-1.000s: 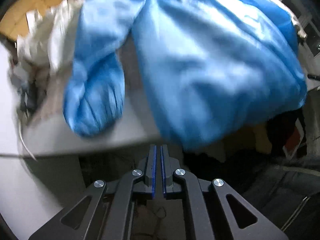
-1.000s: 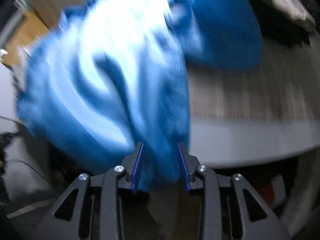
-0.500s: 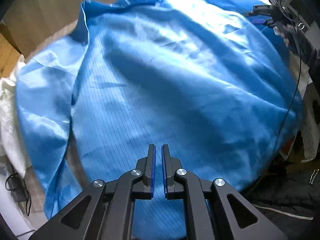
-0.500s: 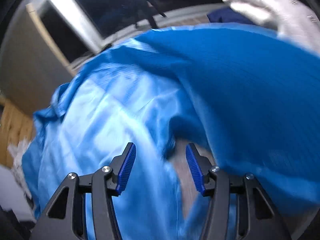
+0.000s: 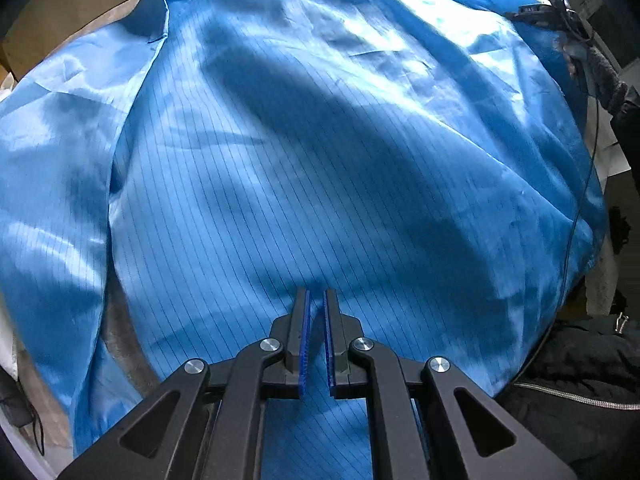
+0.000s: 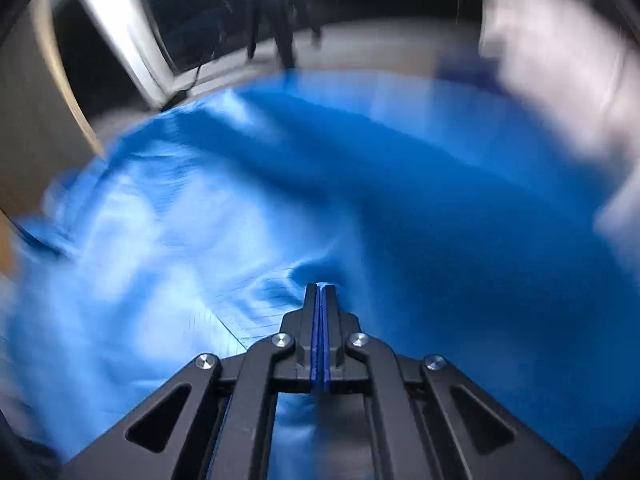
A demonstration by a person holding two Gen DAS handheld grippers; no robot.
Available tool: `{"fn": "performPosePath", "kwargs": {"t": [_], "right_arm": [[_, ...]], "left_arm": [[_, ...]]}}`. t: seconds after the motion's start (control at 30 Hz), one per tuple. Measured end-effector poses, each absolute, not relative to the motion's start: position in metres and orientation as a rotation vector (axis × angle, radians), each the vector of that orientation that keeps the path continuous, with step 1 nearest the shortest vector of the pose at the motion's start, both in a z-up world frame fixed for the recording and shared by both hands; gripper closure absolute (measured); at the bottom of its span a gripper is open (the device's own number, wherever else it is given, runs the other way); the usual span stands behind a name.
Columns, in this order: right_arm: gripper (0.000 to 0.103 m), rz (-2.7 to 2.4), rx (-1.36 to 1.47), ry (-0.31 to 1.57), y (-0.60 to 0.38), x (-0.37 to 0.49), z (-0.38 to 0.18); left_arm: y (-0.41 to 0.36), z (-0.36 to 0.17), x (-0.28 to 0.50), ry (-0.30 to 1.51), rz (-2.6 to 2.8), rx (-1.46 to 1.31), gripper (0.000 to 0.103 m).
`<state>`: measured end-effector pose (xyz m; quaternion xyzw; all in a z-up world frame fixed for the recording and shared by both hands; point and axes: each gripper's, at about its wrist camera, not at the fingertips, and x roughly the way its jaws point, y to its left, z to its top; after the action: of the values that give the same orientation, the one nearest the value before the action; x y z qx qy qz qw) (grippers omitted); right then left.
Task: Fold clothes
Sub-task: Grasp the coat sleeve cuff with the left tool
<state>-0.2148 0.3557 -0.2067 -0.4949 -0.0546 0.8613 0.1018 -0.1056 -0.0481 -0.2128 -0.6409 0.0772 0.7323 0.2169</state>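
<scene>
- The right gripper (image 6: 319, 292): its fingers have just snapped together and now stand clenched, pad against pad. I see no cloth pinched between them, though the view is badly blurred; the blue garment (image 6: 400, 208) lies just under the tips.
- A second ago a bunch of that cloth hung between these fingers, then they spread wide. So I judge the right side has let its hold go.
- The left gripper (image 5: 316, 300): fingers nearly closed, a thin slit between the pads, nothing gripped. It hovers over the blue garment (image 5: 320, 152), pointing steeply down.
- A second ago the garment was a hanging heap at the surface edge; now it lies spread broad across the surface (image 5: 124, 320), one sleeve (image 5: 56, 184) out flat at left.
- That reads as laid out and ready for a first fold.
- Writing: none legible. The cloth shows only fine dark pinstripes.
</scene>
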Motion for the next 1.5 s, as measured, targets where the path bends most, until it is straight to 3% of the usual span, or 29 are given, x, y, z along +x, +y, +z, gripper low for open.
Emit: {"fn": "performPosePath", "kwargs": {"t": [0.03,0.2,0.3,0.47,0.53,0.6,0.7,0.8,0.93,1.03,1.1,1.17,1.27,1.5], "right_arm": [[0.102,2.498,-1.454,-0.224,0.36,-0.221,-0.207],[0.1,2.46,-1.575,-0.109,0.374,-0.232,-0.21],[0.086,2.531,-1.56,-0.173,0.349,-0.219,-0.198],[0.074,2.787,-1.647,-0.186,0.258,-0.185,-0.199],[0.063,2.874,-1.725,-0.197,0.23,-0.165,-0.206],[0.063,2.885,-1.791,-0.318,0.208,-0.153,-0.222],[0.063,2.791,-1.812,-0.646,0.185,-0.146,-0.252],[0.063,2.586,-1.748,-0.778,0.205,-0.154,-0.269],[0.063,2.65,-1.767,-0.468,0.239,-0.157,-0.246],[0.062,2.792,-1.76,-0.361,0.228,-0.143,-0.216],[0.057,2.88,-1.768,-0.379,0.21,-0.131,-0.201],[0.05,2.947,-1.768,-0.432,0.195,-0.117,-0.19],[0.05,3.026,-1.775,-0.501,0.174,-0.097,-0.184],[0.05,3.077,-1.878,-0.544,0.151,-0.065,-0.183]], "left_arm": [[-0.048,-0.213,-0.105,0.211,2.026,-1.774,0.096],[-0.05,-0.213,-0.104,0.199,2.021,-1.776,0.096],[-0.063,-0.201,-0.107,0.185,2.082,-1.747,0.096],[-0.112,-0.177,-0.119,0.111,2.276,-1.722,0.09],[-0.133,-0.172,-0.121,0.105,2.343,-1.736,0.09],[-0.149,-0.172,-0.118,0.094,2.366,-1.757,0.089],[-0.173,-0.174,-0.113,0.077,2.401,-1.79,0.087],[-0.186,-0.179,-0.096,0.065,2.438,-1.822,0.087],[-0.198,-0.174,-0.075,0.061,2.542,-1.838,0.074],[-0.209,-0.166,-0.047,-0.05,2.617,-1.842,0.072],[-0.206,-0.163,-0.024,-0.062,2.618,-1.84,0.069],[-0.196,-0.166,-0.008,0.034,2.617,-1.871,0.053],[-0.193,-0.171,0.006,0.182,2.641,-1.945,0.053],[-0.23,-0.188,-0.001,0.109,2.673,-2.002,0.052]]}}
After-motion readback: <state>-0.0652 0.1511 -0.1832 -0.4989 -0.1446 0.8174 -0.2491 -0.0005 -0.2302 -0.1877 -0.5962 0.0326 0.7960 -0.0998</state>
